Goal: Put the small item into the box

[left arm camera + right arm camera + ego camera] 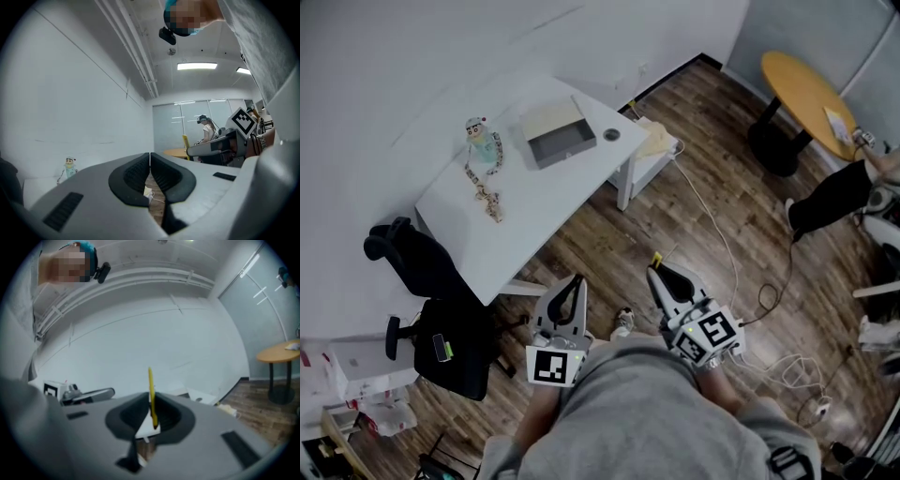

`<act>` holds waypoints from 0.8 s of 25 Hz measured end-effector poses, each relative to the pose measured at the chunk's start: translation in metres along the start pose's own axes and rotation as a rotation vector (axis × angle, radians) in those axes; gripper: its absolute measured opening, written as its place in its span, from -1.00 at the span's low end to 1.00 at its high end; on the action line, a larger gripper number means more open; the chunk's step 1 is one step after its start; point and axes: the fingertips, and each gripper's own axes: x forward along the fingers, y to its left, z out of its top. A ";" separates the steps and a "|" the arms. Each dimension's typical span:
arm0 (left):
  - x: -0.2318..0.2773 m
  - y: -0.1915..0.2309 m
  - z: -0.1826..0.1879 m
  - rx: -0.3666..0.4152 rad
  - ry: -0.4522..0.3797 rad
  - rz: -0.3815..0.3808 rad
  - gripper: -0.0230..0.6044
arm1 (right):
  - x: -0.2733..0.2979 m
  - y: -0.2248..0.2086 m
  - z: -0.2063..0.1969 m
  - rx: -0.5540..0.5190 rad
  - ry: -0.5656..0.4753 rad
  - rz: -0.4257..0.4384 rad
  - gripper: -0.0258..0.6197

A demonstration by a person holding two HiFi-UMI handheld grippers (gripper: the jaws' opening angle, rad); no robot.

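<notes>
An open grey box (560,141) with its lid folded back sits at the far end of the white table (525,202). My right gripper (657,271) is shut on a thin yellow stick (151,397), whose tip (656,257) pokes out past the jaws; the gripper is held over the wood floor, well short of the table. My left gripper (575,284) is shut with nothing in it, its jaws touching in the left gripper view (150,161). Both are held close to the person's body.
A small figurine (484,141) and a beaded string (487,199) lie on the table's left part. A black office chair (441,309) stands at the table's near-left. White cables (727,253) run across the floor. A round wooden table (811,94) and a seated person (844,197) are at the right.
</notes>
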 end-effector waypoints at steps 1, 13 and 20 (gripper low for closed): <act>0.003 -0.001 -0.001 0.000 0.004 0.006 -0.80 | 0.000 -0.005 0.000 0.002 0.002 0.002 -0.73; 0.039 0.009 -0.004 0.009 0.016 0.034 -0.80 | 0.020 -0.040 0.004 0.014 0.021 0.011 -0.73; 0.075 0.028 -0.010 -0.008 0.009 0.010 -0.80 | 0.042 -0.062 0.010 0.009 0.022 -0.030 -0.73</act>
